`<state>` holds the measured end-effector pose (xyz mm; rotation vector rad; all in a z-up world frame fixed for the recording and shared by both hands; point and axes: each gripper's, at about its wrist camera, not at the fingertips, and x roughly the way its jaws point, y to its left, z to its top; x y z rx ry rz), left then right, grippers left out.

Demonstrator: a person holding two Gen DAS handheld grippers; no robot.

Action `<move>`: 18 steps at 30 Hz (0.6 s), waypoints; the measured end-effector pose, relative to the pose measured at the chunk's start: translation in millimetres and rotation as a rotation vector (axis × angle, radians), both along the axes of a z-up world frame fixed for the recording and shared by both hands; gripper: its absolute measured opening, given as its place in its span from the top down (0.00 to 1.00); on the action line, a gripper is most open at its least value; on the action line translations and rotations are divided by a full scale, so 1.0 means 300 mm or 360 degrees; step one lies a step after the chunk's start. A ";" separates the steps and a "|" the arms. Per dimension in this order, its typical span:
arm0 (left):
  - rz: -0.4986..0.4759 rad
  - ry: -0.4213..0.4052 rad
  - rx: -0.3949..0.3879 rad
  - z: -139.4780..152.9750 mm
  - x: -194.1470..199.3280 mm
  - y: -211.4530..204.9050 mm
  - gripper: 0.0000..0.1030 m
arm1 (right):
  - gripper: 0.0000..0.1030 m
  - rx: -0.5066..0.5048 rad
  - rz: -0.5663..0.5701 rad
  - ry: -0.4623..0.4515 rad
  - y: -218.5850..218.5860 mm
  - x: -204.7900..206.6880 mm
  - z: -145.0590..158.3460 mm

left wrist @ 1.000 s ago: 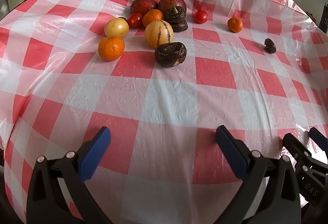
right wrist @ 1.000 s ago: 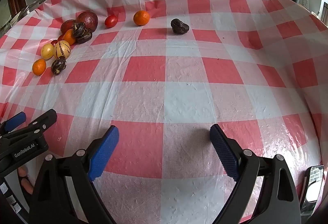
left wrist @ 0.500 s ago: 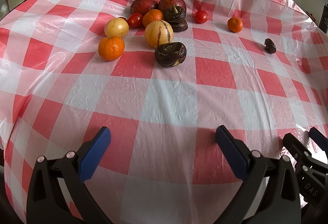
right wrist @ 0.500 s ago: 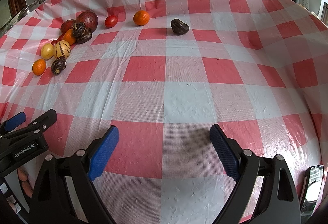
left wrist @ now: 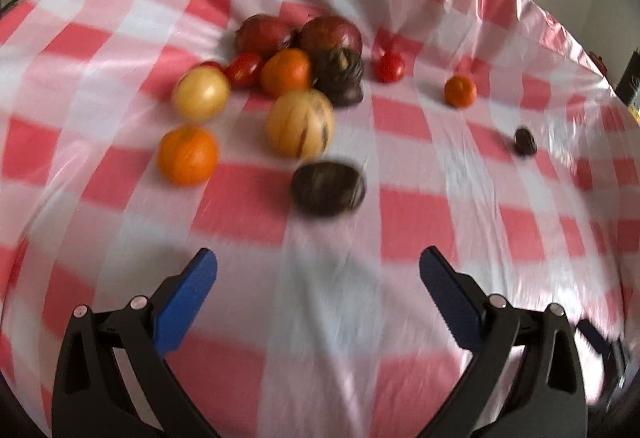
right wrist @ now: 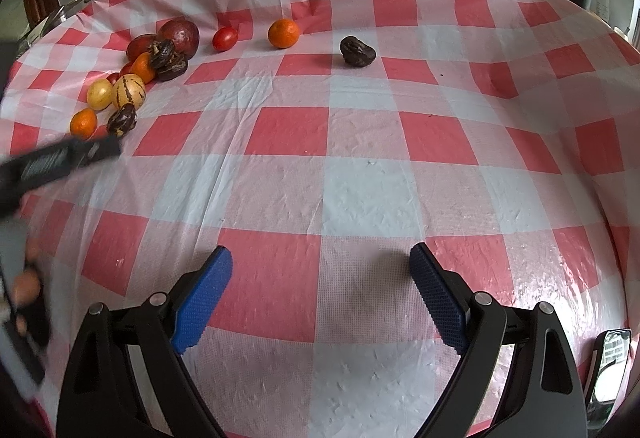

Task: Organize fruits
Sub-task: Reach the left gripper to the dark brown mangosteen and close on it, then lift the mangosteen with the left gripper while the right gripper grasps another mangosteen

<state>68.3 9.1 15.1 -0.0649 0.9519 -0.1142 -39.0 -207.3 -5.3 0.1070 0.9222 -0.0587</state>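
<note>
On the red-and-white checked tablecloth [right wrist: 360, 193], the fruits are seen lying loose, with no bowl, tray or basket holding any of them. A cluster is gathered toward the far left: a striped yellow melon [left wrist: 300, 123], a yellow fruit [left wrist: 201, 93], an orange [left wrist: 188, 155], two dark red fruits [left wrist: 331, 33], small tomatoes [left wrist: 244, 69] and dark wrinkled fruits [left wrist: 328, 189]. Apart from the cluster, a lone tomato [right wrist: 225, 38], a tangerine [right wrist: 283, 33] and a dark wrinkled fruit [right wrist: 357, 52] are spaced in a row. The left gripper [left wrist: 318, 270] is held wide apart above the cloth, nothing between its blue pads, just short of the nearest dark fruit. The right gripper [right wrist: 321, 272] is likewise spread wide and unloaded, well apart from all fruit.
</note>
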 end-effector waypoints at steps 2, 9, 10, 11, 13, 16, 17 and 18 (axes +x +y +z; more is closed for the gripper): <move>0.0000 0.0000 0.0040 -0.006 0.052 -0.035 0.19 | 0.15 0.0032 -0.0002 -0.0010 -0.004 0.000 0.003; 0.0011 -0.0048 0.0072 -0.027 0.094 -0.056 0.59 | 0.16 0.0125 0.0036 -0.0020 -0.030 0.004 0.013; 0.0004 -0.0058 0.0045 -0.026 0.087 -0.049 0.59 | 0.16 0.0170 0.0061 -0.0016 -0.040 0.016 0.019; 0.0001 -0.0074 0.0034 -0.024 0.077 -0.046 0.59 | 0.16 0.0203 0.0059 -0.0028 -0.050 0.024 0.027; -0.0014 -0.0125 0.0019 -0.013 0.049 -0.041 0.59 | 0.16 0.0228 0.0023 -0.0072 -0.073 0.071 0.058; -0.0034 -0.0182 -0.0019 -0.001 0.011 -0.032 0.59 | 0.16 0.0332 -0.0009 -0.0123 -0.123 0.194 0.104; -0.0044 -0.0205 -0.0032 0.005 0.003 -0.031 0.59 | 0.16 0.0335 -0.0024 -0.0118 -0.135 0.236 0.108; -0.0043 -0.0209 -0.0040 0.008 -0.001 -0.028 0.59 | 0.16 0.0331 -0.0047 -0.0125 -0.149 0.284 0.110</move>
